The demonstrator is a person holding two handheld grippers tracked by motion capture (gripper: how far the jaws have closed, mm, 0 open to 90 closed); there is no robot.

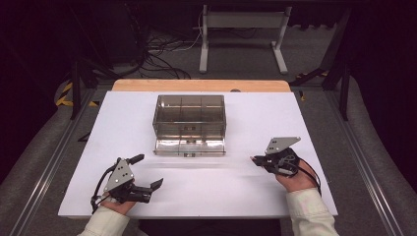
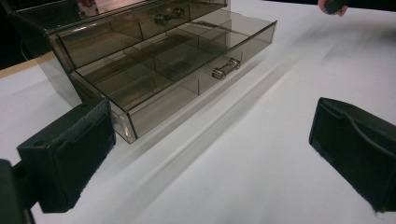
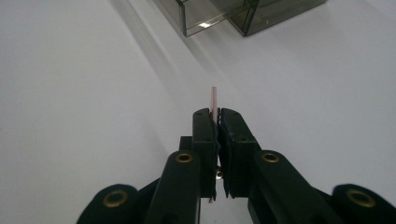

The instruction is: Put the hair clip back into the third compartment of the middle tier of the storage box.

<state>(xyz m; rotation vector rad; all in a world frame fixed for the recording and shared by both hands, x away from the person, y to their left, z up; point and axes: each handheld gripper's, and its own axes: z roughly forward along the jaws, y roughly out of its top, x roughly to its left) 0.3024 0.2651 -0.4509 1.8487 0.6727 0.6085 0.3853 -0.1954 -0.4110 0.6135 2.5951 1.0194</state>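
Pinkish and thin, a flat strip (image 3: pixel 214 99) is clamped edge-on between the closed jaws of the right gripper (image 3: pixel 216 114), its end standing out a little past the tips; what kind of object it is cannot be told from so narrow a sliver. In the high view the right gripper (image 1: pixel 255 160) is held low over the white table (image 1: pixel 88 147) at the person's right, pointing toward the middle, with the right hand (image 1: pixel 294 178) wrapped round its body. A smoky transparent drawer box (image 1: pixel 189 118) is set at the middle of the table, well apart from both grippers. Its lower drawer (image 2: pixel 187 70) is pulled out toward the person, and dividers and a small metal handle (image 2: pixel 226 68) are seen on it in the left gripper view. The left gripper (image 1: pixel 150 172) is held near the table's front left corner, its jaws spread wide with nothing between them, only bare table surface being seen past the black pads (image 2: pixel 79 154).
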